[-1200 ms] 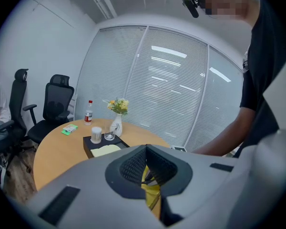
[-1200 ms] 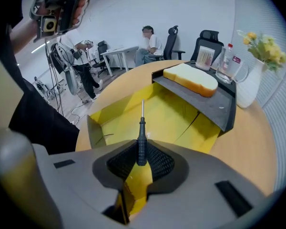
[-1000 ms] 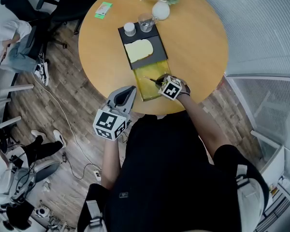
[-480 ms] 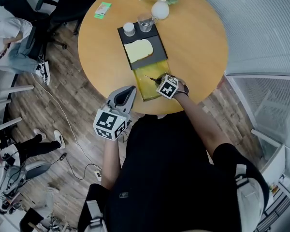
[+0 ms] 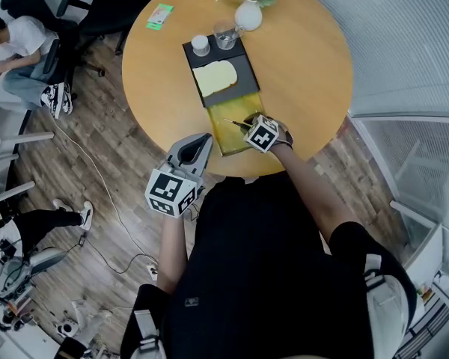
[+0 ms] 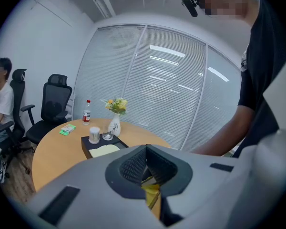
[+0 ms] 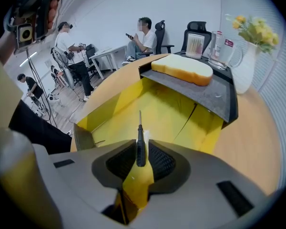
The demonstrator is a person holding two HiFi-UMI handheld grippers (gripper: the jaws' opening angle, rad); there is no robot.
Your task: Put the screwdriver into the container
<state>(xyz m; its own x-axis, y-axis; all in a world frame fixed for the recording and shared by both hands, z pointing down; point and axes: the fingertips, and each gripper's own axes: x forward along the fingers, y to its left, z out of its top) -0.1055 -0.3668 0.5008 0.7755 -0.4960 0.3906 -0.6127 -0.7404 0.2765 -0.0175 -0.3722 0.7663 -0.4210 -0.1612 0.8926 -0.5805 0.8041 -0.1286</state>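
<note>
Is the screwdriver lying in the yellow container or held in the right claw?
Held. The right claw is shut on the screwdriver, its tip pointing out above the yellow container's open inside.

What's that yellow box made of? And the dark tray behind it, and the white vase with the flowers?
Yellow box: probably thin card or plastic sheet with a matte finish; its walls show straight fold creases.
Dark tray: a matte, slightly grainy surface, perhaps slate or plastic; the look leaves it open.
White vase: likely glazed ceramic, being smooth and evenly white.
</note>
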